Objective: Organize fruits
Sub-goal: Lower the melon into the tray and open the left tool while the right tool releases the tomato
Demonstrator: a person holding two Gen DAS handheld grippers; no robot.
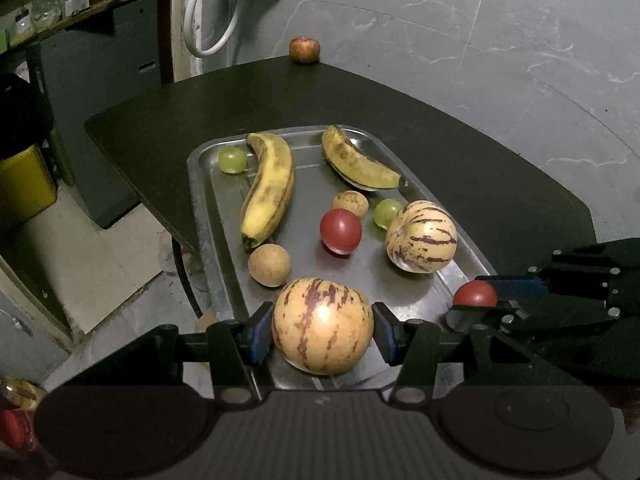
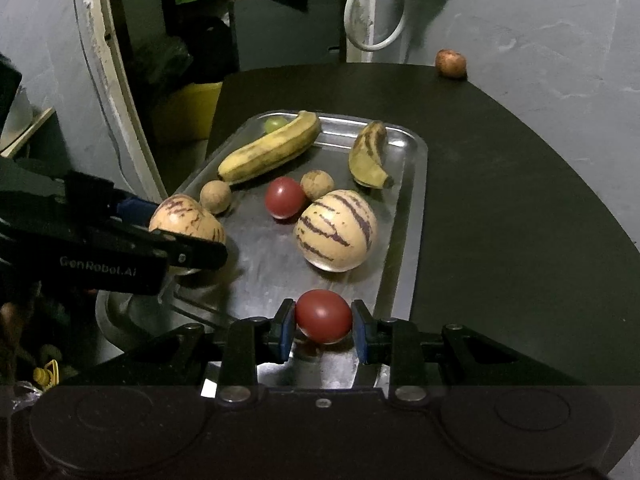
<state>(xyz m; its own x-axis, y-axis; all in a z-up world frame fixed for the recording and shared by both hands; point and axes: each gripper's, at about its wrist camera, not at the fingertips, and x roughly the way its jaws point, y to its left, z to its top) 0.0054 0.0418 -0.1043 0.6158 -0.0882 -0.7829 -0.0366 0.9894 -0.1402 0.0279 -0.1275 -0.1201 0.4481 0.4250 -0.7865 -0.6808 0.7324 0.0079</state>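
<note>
Resting on a dark table, the steel tray faces grey walls.

the left gripper clamps a striped melon over the near end of a steel tray on a dark table. the right gripper pinches a red tomato at the tray's corner. two bananas, grapes and a second melon lie beyond.

Left tool and right tool side by side, blue pads pinched inward, both loaded.
</note>
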